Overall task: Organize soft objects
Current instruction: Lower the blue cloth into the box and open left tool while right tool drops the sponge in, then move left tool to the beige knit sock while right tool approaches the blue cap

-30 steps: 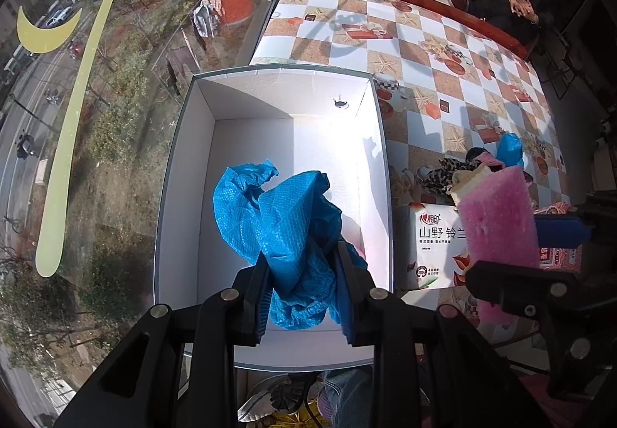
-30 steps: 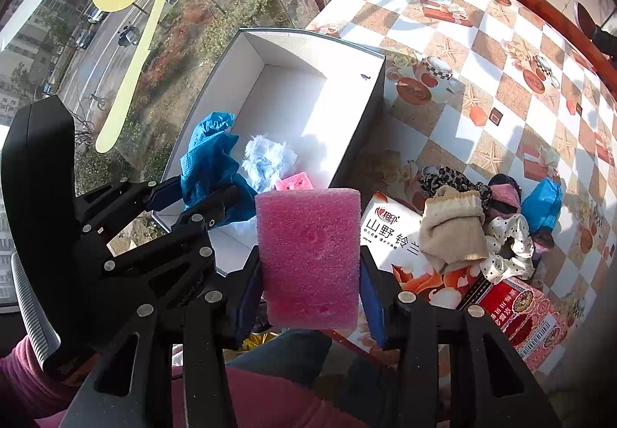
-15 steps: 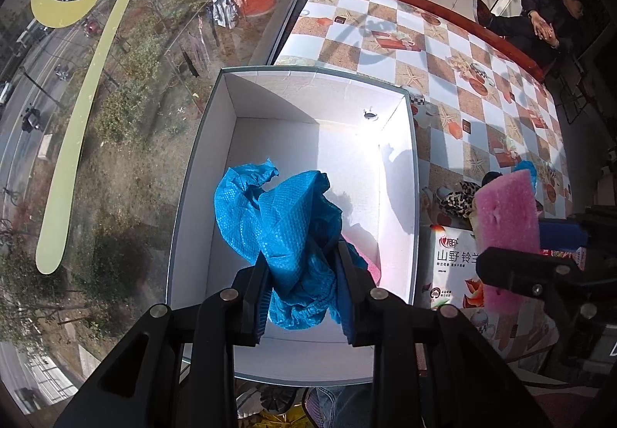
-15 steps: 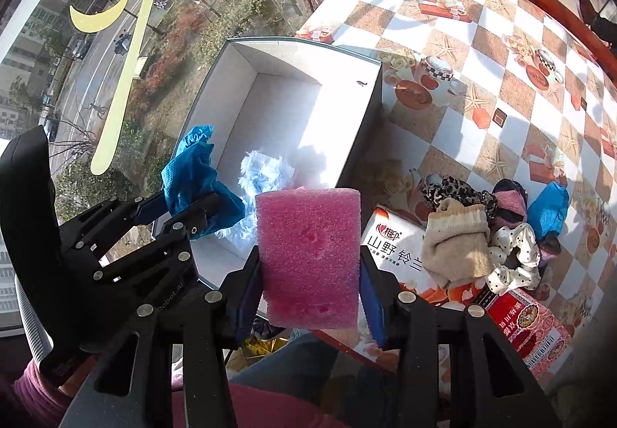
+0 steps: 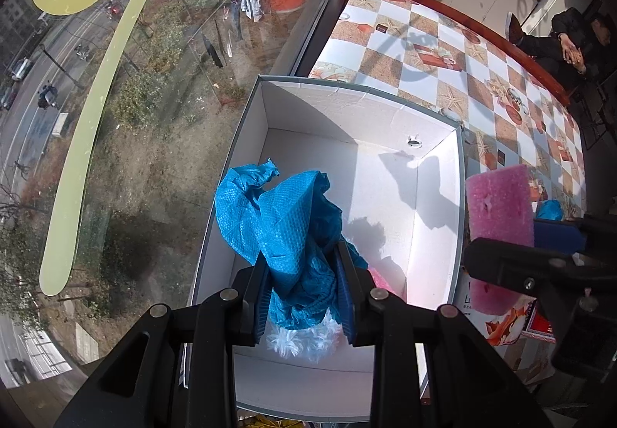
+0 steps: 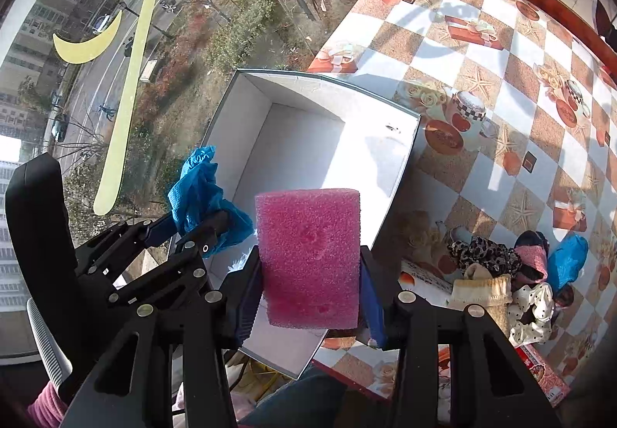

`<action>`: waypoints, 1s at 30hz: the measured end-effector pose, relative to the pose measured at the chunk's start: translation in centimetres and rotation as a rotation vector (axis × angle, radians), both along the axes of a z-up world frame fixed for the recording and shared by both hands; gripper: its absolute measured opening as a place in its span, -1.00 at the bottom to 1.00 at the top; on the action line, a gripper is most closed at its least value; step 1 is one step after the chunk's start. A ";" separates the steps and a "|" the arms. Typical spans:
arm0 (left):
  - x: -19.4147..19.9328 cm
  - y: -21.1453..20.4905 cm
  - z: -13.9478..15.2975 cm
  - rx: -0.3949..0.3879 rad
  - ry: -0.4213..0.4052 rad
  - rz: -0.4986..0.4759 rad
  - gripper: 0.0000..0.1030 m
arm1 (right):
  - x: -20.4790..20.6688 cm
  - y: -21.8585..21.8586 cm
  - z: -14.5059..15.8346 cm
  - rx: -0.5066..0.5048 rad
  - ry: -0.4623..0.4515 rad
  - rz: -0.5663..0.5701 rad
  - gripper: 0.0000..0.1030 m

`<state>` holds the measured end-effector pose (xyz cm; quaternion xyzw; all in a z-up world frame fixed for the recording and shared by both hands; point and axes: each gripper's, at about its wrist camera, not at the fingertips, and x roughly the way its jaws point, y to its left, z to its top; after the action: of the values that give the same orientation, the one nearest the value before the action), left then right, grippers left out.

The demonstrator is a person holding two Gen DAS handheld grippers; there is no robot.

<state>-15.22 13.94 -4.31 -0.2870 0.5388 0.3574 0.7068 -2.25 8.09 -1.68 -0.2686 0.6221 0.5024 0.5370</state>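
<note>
Checkered worktop (image 6: 443,54) at right: both tongs have shifted over the box (image 5: 385,112), left tongs (image 5: 304,297) pinching blue wrap (image 5: 285,219), right tongs (image 6: 312,297) pinching pink sponge (image 6: 308,250), ready to drop.

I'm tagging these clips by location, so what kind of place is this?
Probably an upper-floor home or small eatery: a table with a patterned oilcloth stands against a big window overlooking a street, and a person sits at the far end.
</note>
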 end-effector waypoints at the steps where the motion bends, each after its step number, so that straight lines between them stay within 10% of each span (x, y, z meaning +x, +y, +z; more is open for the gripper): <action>1: 0.1 0.0 0.0 0.004 -0.005 -0.006 -0.35 | 0.1 0.3 -0.1 0.000 0.005 -0.002 -0.08; 8: 0.0 -0.7 0.7 0.023 -0.028 -0.027 0.59 | 0.6 1.4 -0.4 0.013 0.067 -0.012 0.03; 11: -0.1 -0.9 0.5 -0.015 -0.057 -0.039 0.69 | 1.5 1.0 0.4 0.041 0.050 -0.050 0.86; 21: 2.7 -3.3 3.1 -0.096 -0.234 -0.177 0.73 | 7.0 -3.8 2.3 0.022 0.120 -0.207 0.86; 30: 11.9 -9.9 2.0 -0.141 -0.125 -0.461 0.73 | 16.4 -13.4 4.7 -0.014 0.128 -0.461 0.88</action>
<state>-3.30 4.03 -2.29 -0.2265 0.5688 0.1299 0.7799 14.17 -5.28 3.01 -0.0907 0.7033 0.3783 0.5950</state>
